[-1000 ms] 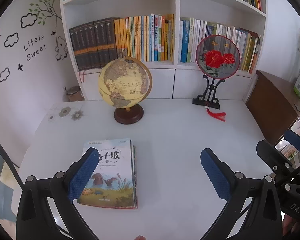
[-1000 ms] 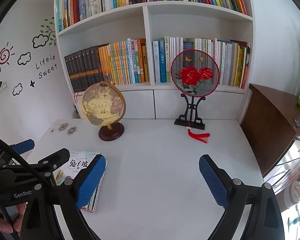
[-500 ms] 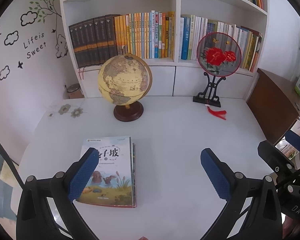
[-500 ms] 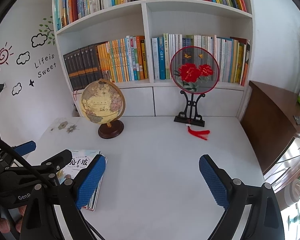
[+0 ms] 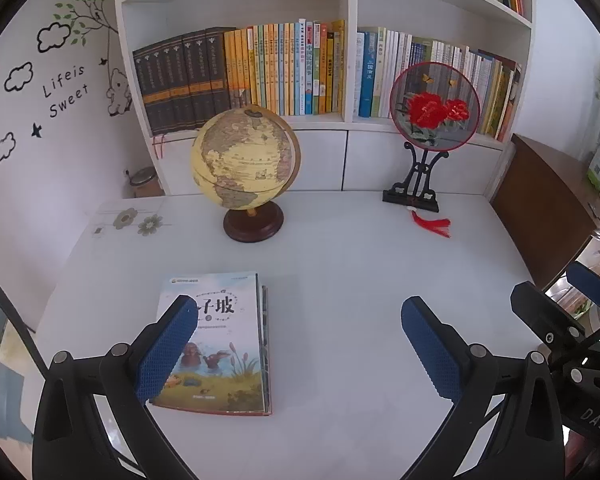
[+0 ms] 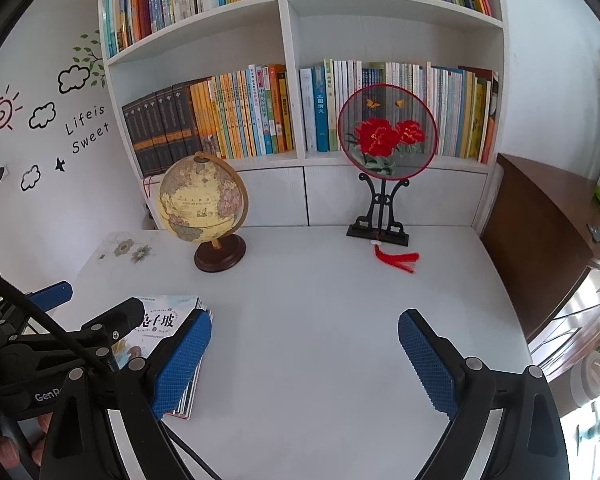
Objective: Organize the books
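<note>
On the far left, the white wall (image 5: 60,168) carries stickers of clouds, a sun, a tree and the words "Lifeis Sweet". A white table (image 5: 340,280) fills the middle of the room, with two flower decals near its back left corner. A small stack of books (image 5: 220,340) lies flat on the left front part of the table, a picture cover on top. Behind it stands a globe (image 5: 246,158) on a round wooden base. The bookshelf (image 6: 292,80) against the back wall is packed with upright books. To the right, a round fan (image 5: 435,106) with red flowers sits on a black stand, its red tassel lying on the table. A brown cabinet (image 6: 540,232) stands at the far right.

The left gripper (image 5: 300,344) hovers over the table, jaws wide, empty, its left finger above the books. The right gripper (image 6: 304,356) is also spread wide and holds nothing.
</note>
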Demonstrator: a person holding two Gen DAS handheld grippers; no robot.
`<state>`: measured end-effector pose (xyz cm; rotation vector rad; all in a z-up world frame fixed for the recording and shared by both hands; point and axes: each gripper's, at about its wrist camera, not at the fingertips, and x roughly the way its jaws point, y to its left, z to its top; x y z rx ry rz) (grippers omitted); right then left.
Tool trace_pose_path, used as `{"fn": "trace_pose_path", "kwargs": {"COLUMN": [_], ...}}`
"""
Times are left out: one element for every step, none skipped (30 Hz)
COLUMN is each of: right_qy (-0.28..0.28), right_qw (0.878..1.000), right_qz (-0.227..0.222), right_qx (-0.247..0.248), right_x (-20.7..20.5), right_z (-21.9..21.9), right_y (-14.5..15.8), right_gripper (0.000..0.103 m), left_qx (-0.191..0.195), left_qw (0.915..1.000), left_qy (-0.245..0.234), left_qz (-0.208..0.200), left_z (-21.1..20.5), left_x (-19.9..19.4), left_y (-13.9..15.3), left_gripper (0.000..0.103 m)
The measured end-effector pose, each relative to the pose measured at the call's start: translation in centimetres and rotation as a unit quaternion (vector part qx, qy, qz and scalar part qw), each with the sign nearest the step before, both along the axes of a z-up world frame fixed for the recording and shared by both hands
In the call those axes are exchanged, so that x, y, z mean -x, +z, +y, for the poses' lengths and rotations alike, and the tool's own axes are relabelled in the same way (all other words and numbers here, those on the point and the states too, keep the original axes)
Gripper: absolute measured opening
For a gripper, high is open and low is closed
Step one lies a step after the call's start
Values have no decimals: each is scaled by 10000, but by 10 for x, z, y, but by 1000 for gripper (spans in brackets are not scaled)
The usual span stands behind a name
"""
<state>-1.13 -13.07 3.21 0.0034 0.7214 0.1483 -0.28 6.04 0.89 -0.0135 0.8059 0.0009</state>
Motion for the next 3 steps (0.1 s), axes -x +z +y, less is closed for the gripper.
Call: {"fn": "trace_pose_path", "kwargs": {"right_qy": [-7,-10,-14], "right_qw": [10000,10000,10000], "right_qz": [-5,-13,-14], "right_qx": [6,17,22], "right_x": [1,1,1], "right_z": [0,0,1], "right_y": [0,0,0], "right_gripper": [94,94,94], "left_qx": [14,33,45], "left_qw": [10000,10000,10000], "left_qy": [-17,-26,-16], "left_qz": [4,5,4], "left_z": [0,1,1], "left_x": [0,-1,-1], "left_y": [0,0,0], "left_gripper": [102,102,102]}}
